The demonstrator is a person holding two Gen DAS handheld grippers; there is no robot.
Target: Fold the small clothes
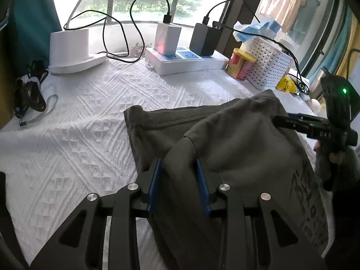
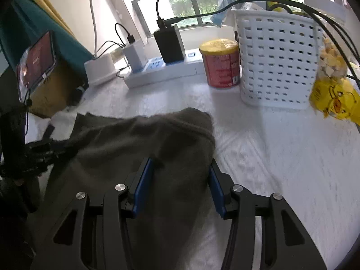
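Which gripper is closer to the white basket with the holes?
The right gripper. The white basket stands just ahead of it, to its right. The left gripper sits over the grey garment's other side, farther from the basket.

My left gripper (image 1: 178, 168) straddles a raised fold of the grey garment (image 1: 236, 153), blue pads (image 1: 155, 184) slightly apart; my right gripper (image 1: 292, 121) reaches in from the right.

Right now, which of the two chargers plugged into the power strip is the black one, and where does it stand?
The black charger stands on the power strip on the side nearer the red can and white basket. The other charger is white.
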